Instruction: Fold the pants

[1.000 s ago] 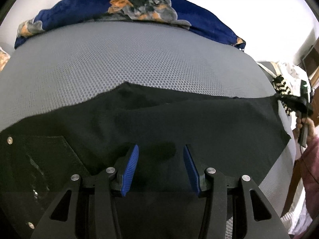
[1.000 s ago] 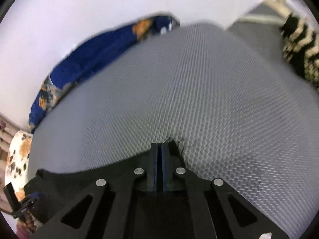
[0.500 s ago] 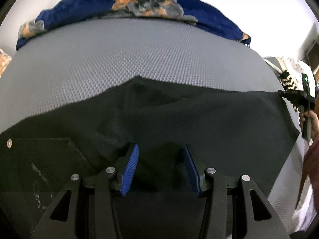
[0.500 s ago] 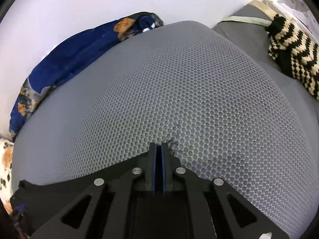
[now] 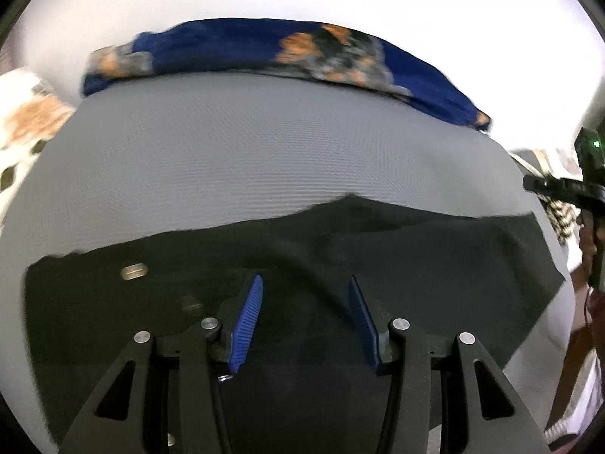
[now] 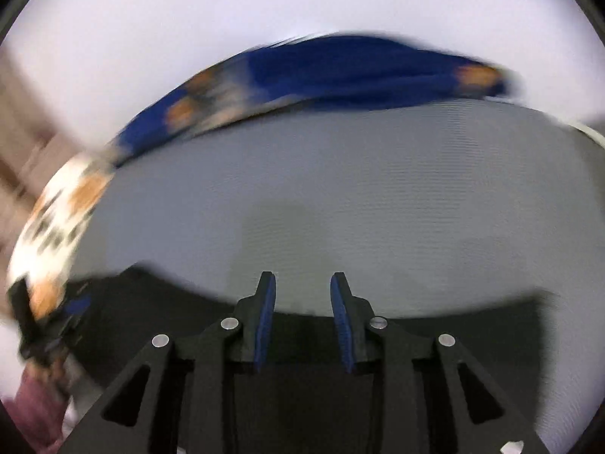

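Right tool (image 6: 302,283) has just been opening, empty, left tool (image 5: 305,287) parted, black pants (image 5: 416,265) lying crosswise

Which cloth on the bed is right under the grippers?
The black pants, flat on the grey bed. The blue blanket lies bunched far off by the wall.

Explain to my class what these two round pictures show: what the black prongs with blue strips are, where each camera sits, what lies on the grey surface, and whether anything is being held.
No robot here: a person holds a hand tool in each hand, each with a camera looking along its two fingers. One picture comes from the left gripper, the other from the right gripper. Both look down at black pants spread on a grey mesh surface, with a blue patterned blanket behind. Both grippers are open and hold nothing; the right one's jaws have just been opening, with nothing between them. It also shows at the left view's right edge.
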Motion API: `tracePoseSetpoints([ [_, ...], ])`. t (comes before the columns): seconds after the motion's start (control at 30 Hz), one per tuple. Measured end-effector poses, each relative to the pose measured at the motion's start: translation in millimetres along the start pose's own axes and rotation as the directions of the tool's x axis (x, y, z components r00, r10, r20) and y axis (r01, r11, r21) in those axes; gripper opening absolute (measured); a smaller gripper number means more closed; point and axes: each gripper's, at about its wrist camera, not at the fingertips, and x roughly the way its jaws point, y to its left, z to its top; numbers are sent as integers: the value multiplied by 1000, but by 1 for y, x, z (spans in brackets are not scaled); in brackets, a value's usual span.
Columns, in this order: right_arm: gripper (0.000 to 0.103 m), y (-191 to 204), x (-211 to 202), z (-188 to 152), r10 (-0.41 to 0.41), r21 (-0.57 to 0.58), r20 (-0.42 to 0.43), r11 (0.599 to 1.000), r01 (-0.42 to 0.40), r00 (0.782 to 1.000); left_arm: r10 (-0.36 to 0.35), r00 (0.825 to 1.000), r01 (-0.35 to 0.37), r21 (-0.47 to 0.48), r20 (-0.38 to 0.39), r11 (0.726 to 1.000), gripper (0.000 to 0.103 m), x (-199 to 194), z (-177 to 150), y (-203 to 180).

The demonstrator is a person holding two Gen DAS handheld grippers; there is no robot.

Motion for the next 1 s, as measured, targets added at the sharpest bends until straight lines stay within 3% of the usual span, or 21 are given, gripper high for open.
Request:
tracePoseSetpoints([
  [0.07, 29, 43, 32, 2, 103, -71, -77, 992, -108, 992, 19, 1000, -19, -27, 13, 999, 48, -9, -9, 19],
  [0.17, 29, 105, 82, 6, 210, -154, -199, 958, -242, 957, 57, 998, -55, -66, 19, 996, 48, -20, -22, 45],
  [0.33, 29, 162, 137, 13, 258, -223, -336, 913, -342, 906, 84, 996, -83, -126, 5, 989, 48, -23, -38, 77],
  [0.47, 29, 180, 169, 14, 282, -199, -428, 898, -394, 859, 56, 998, -54, -144, 11, 988, 48, -26, -49, 90],
  [0.57, 29, 189, 184, 12, 282, -202, -468, 889, -412, 838, 49, 999, -47, -124, 16, 991, 48, -24, -51, 90],
  [0.6, 28, 192, 187, 11, 275, -210, -473, 888, -410, 837, 46, 999, -43, -119, 17, 992, 48, -24, -53, 90],
  [0.63, 14, 194, 187, 11, 270, -222, -458, 888, -403, 847, 43, 999, -40, -117, 19, 992, 48, -23, -52, 91],
  [0.7, 8, 200, 182, 15, 259, -249, -415, 889, -383, 872, 30, 999, -27, -116, 22, 993, 48, -23, -54, 93],
  [0.8, 6, 214, 171, 18, 219, -314, -338, 891, -329, 915, 8, 1000, -4, -133, 28, 991, 48, -24, -56, 97],
  [0.87, 6, 215, 176, 18, 181, -337, -313, 896, -288, 932, -5, 999, 10, -138, 37, 990, 48, -24, -58, 100],
  [1.0, 5, 211, 199, 18, 164, -306, -316, 915, -264, 935, -8, 999, 13, -120, 41, 993, 48, -23, -61, 102],
])
